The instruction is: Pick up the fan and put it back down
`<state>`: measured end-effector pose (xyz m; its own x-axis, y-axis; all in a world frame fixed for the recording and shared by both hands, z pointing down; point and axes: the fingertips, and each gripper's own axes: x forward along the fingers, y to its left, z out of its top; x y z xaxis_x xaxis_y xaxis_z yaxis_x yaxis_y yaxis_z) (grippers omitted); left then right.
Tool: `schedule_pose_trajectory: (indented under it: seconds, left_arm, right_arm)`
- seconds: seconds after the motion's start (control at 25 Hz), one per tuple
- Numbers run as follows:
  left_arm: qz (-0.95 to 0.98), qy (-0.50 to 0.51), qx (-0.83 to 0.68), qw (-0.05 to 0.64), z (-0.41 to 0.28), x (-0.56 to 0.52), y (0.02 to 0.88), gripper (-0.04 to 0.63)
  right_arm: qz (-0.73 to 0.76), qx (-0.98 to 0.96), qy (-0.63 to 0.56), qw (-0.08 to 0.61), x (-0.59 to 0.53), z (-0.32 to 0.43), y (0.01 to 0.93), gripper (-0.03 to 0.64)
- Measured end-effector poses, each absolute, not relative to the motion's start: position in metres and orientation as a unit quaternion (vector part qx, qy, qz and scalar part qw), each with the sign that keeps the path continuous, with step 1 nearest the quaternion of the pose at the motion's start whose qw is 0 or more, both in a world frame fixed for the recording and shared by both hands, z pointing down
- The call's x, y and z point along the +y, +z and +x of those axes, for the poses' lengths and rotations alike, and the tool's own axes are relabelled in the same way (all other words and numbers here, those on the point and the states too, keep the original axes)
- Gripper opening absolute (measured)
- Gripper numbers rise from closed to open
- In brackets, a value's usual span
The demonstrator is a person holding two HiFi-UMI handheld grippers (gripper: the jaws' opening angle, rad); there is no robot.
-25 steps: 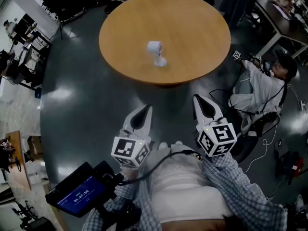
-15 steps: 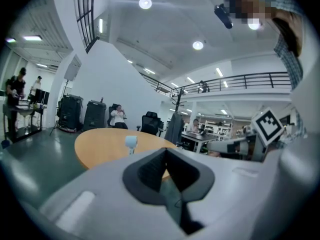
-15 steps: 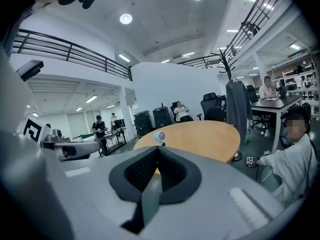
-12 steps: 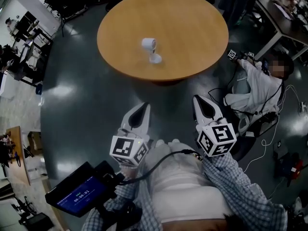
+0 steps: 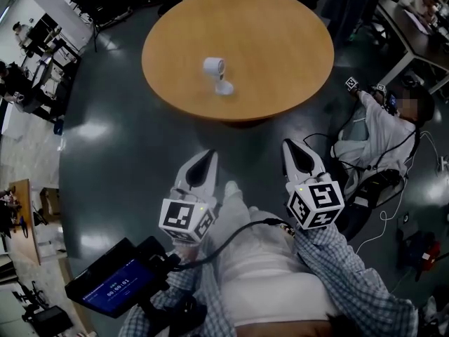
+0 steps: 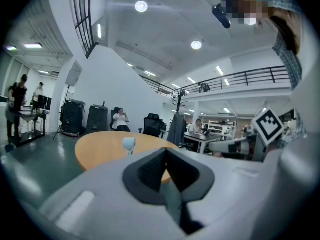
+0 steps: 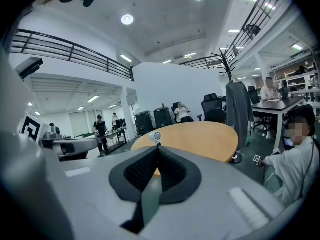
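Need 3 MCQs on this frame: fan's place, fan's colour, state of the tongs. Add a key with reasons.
1. Where is the fan?
A) on the round table
B) on the floor
C) on a shelf

2. What colour is the fan?
A) black
B) white
C) red

3. What state are the left tongs and right tongs in?
A) both shut, empty
B) both wide open
C) both clamped on the fan

Key:
1. A, it stands on the tabletop.
2. B, head and base are white.
3. A, in each gripper view the pads meet with nothing between them.

Round table point(image 5: 280, 62) is free all around the fan point(image 5: 216, 74). Open floor point(image 5: 126, 153) reaches its near edge. A seated person point(image 5: 379, 128) sits off its right edge.
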<state>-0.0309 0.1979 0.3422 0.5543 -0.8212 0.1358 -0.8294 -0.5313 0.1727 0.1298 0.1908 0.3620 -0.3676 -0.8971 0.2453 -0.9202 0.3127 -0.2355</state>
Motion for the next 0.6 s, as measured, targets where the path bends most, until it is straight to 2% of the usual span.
schedule_pose_trajectory:
  seconds: [0.6]
  left_arm:
    - [0.886,0.029,-0.448,0.112,-0.033,0.101,0.355,0.0]
  right_arm:
    - [0.588,-0.789,0.171,0.044,0.111,0.137,0.361,0.003]
